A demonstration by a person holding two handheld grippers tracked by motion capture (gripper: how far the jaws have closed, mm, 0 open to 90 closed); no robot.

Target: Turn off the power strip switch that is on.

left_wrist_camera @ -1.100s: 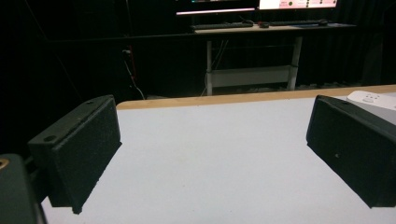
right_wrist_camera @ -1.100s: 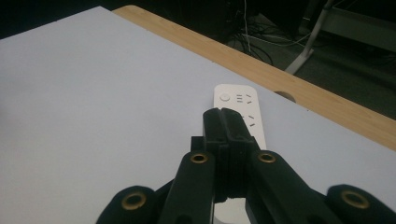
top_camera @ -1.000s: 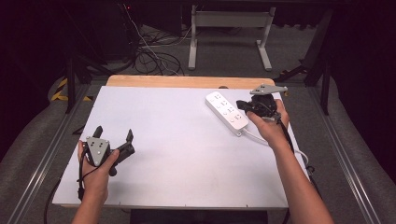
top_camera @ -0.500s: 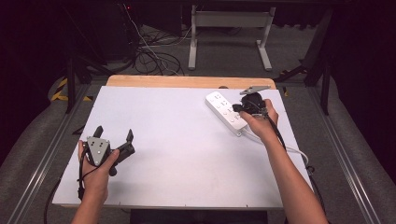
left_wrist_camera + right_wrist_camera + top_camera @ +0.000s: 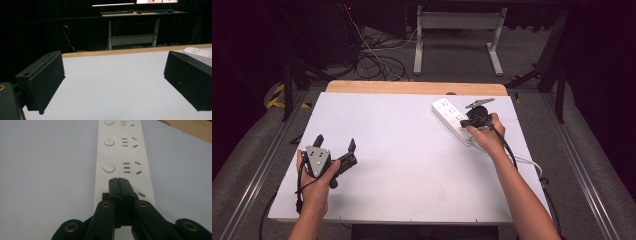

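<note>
With the right hand-held gripper (image 5: 119,181) clenched empty over the long white plastic power strip (image 5: 453,119) at the white surface's (image 5: 412,150) far right (left hand-held gripper (image 5: 336,144) spread wide), the strip could be skidded by an off-centre press.

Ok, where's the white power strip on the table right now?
In the high view the power strip lies at the table's far right, near the wooden edge, with the shut right gripper over its near end.

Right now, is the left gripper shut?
No, the left gripper is open, its jaws set wide apart over the bare table.
</note>
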